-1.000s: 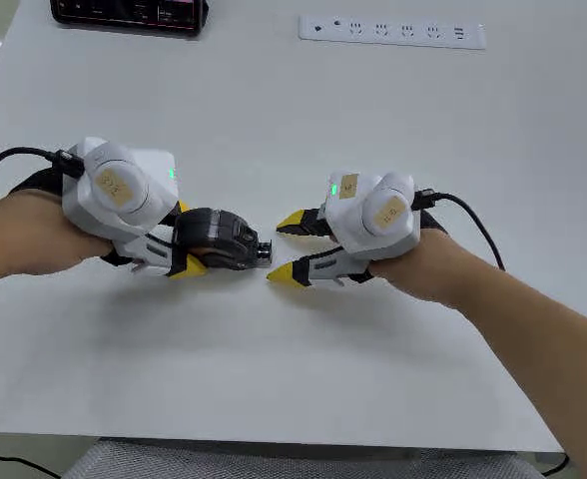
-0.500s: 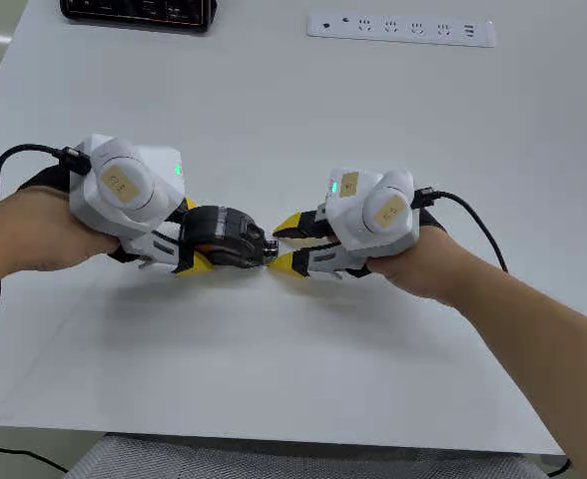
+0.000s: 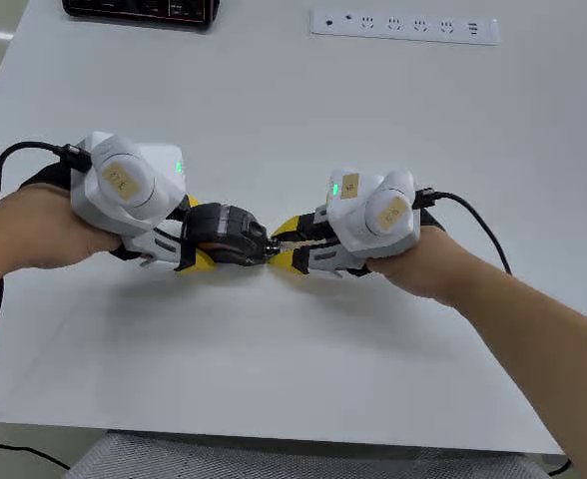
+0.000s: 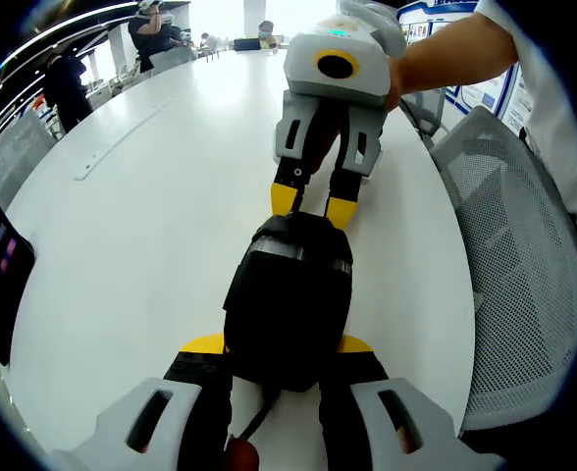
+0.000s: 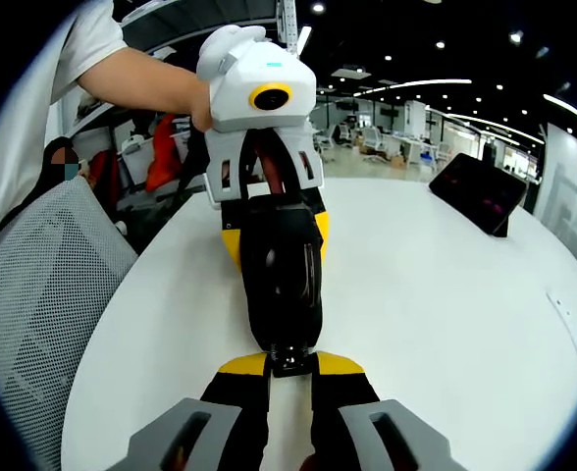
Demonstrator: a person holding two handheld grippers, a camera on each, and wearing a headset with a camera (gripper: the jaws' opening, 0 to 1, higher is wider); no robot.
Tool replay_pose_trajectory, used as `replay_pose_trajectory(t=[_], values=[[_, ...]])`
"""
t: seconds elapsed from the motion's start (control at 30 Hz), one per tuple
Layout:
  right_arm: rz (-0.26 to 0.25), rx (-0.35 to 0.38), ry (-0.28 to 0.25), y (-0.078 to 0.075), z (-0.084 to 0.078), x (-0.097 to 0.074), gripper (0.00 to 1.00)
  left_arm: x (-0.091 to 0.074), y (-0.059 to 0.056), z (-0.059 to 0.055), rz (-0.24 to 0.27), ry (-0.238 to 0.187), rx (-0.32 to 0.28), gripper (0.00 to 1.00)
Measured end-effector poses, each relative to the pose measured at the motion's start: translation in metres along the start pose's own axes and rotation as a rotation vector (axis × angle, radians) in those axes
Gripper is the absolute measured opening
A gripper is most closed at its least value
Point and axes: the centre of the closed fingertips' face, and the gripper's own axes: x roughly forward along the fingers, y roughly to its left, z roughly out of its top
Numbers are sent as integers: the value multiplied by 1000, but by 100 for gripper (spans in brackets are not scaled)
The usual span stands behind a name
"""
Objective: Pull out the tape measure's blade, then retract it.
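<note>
Right claw (image 3: 282, 244) moves in from 1 s ago, now pinching hook (image 5: 290, 361) at tape (image 3: 229, 235) mouth | left claw (image 3: 199, 238) clamps tape on table (image 3: 293, 379) | I read blade axis claw-to-claw, pull goes right

You have bright, even light from overhead; the ceiling lamps (image 5: 436, 83) show as crisp strips and spots in the right gripper view, against a dim ceiling. The white table (image 3: 303, 120) takes the light softly, without hard glare; below your left hand (image 3: 34, 232) and right hand (image 3: 425, 264) lie only faint, blurred shadows. The black tape measure (image 4: 288, 294) reads dark, with a thin sheen on its top; in the left gripper view the far end of the room burns out to white. Both gripper views bend at the edges; the table's rim curves, and the mesh chair (image 4: 514, 285) stretches and softens; the head view is sharp and undistorted.
</note>
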Motion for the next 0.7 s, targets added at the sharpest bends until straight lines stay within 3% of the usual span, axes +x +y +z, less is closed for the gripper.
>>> replay_pose_trajectory(t=[0.63, 0.7], values=[[-1, -5, 6, -3, 2, 2, 10, 0, 1, -1, 10, 6, 28, 29], [4, -1, 5, -2, 2, 1, 10, 0, 0, -3, 5, 38, 38, 29]])
